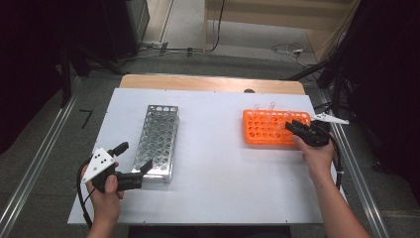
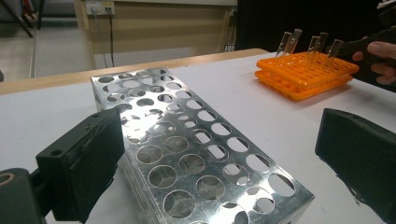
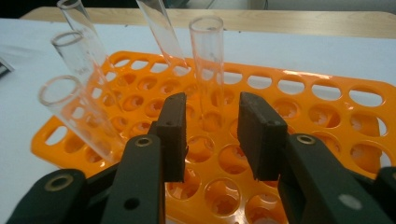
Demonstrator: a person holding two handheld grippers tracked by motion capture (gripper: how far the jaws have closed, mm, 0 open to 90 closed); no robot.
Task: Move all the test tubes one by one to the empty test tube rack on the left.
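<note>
Nearest the lens in the right gripper view, your right gripper (image 3: 210, 135) has its jaws parted with nothing between them, lined up on the upright glass tube (image 3: 207, 65) just beyond the pads. That tube stands in the orange rack (image 3: 322, 116), with other tubes leaning in holes to its left. The approach looks set for a pinch on the tube's lower body; judged from this, the grasp is not yet made.

Your left gripper (image 1: 130, 165) rests at the near end of the metal rack (image 2: 187, 140), jaws wide apart and empty, one either side of that end, presumably to steady it as the receiving rack. The two racks sit well apart on the white table (image 1: 213, 163).
</note>
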